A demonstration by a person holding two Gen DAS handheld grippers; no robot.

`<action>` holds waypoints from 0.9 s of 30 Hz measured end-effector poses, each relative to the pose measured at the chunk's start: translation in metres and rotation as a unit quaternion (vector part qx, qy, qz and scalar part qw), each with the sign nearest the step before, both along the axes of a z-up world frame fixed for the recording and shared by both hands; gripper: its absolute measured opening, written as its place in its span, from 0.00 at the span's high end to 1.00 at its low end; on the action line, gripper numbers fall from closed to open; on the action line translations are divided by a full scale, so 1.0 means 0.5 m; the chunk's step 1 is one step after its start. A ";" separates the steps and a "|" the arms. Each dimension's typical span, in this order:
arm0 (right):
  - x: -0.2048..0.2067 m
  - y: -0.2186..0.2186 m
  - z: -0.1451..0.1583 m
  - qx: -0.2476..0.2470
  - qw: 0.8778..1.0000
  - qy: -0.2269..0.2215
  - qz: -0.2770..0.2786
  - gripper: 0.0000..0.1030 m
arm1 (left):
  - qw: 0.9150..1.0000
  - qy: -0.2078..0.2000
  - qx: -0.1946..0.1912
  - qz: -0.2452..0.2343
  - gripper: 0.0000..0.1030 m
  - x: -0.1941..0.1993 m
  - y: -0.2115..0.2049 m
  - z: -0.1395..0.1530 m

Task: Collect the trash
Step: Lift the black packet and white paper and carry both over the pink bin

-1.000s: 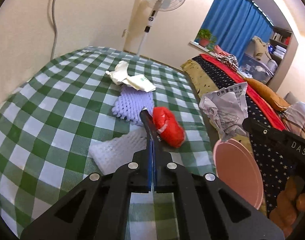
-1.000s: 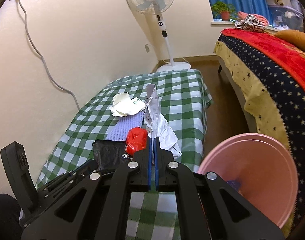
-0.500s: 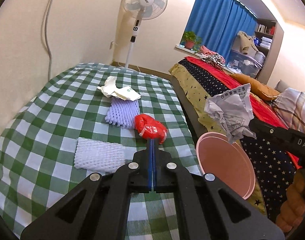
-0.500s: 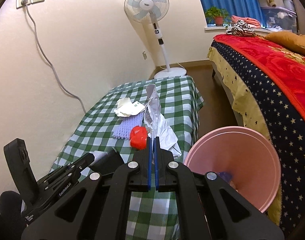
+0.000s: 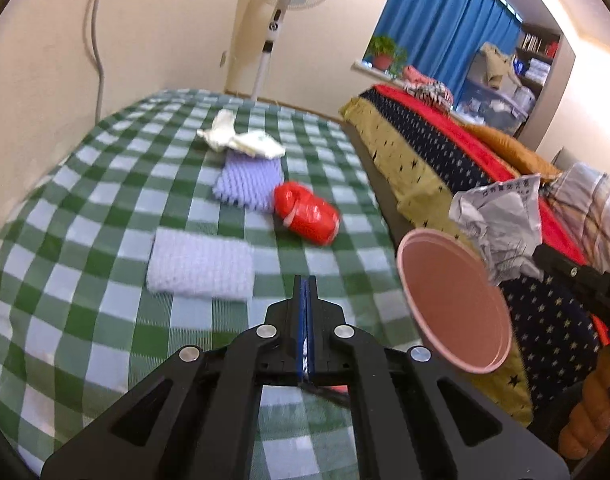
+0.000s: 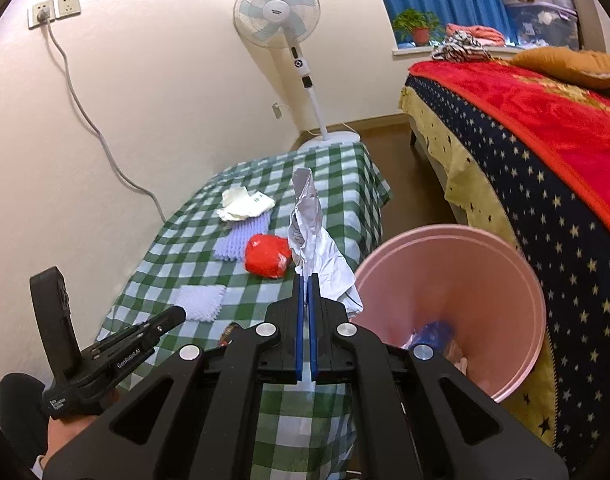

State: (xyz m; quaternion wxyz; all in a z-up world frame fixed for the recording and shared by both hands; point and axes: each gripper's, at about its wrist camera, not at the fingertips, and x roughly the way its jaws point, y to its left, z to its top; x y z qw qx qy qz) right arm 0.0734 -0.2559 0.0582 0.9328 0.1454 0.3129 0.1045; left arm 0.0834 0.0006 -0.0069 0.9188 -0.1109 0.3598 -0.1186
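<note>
My right gripper (image 6: 306,277) is shut on a crumpled printed paper (image 6: 311,220), which it holds up beside the near rim of the pink bin (image 6: 517,264). In the left wrist view the paper (image 5: 501,220) hangs over the bin's (image 5: 453,300) far rim, pinched by the right gripper (image 5: 541,254). My left gripper (image 5: 306,280) is shut with nothing visible between its fingers, back from the red wrapper (image 5: 307,214). The green-checked table (image 5: 85,200) also carries a purple foam net (image 5: 247,178), a white foam net (image 5: 199,266) and a white wrapper (image 5: 241,140).
The bin stands on the floor between the table and a bed (image 6: 545,152) with a starred cover, and holds some trash including a blue item (image 6: 435,332). A standing fan (image 6: 277,12) is beyond the table's far end. A cable (image 6: 85,120) runs down the wall.
My left gripper has drawn back from the red wrapper, which stays on the cloth. My right gripper has carried the crumpled paper back and toward the bin, which now fills more of its view.
</note>
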 end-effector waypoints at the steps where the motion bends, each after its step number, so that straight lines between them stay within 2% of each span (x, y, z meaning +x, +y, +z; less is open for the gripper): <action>1: 0.000 -0.001 -0.005 0.004 1.000 0.002 -0.002 0.98 | 1.000 0.004 0.003 0.000 0.97 0.000 -0.001 -0.006; 4: -0.001 0.001 -0.007 0.006 1.000 -0.001 -0.002 0.98 | 1.000 0.022 0.010 0.006 0.82 0.005 0.002 -0.029; 10: 0.000 0.002 -0.014 0.008 1.000 -0.003 0.001 0.98 | 0.999 0.039 0.010 0.020 0.81 0.014 0.017 -0.051; 15: 0.008 0.001 -0.018 0.014 1.000 -0.002 0.001 0.98 | 0.999 0.047 0.008 0.011 0.80 0.024 0.005 -0.065; 20: 0.016 0.008 -0.024 0.010 1.000 0.000 0.003 0.98 | 0.999 0.052 0.004 0.007 0.69 0.039 -0.006 -0.074; 27: 0.024 0.009 -0.031 0.007 1.000 0.003 0.002 0.98 | 0.998 0.057 -0.003 -0.003 0.68 0.065 -0.024 -0.080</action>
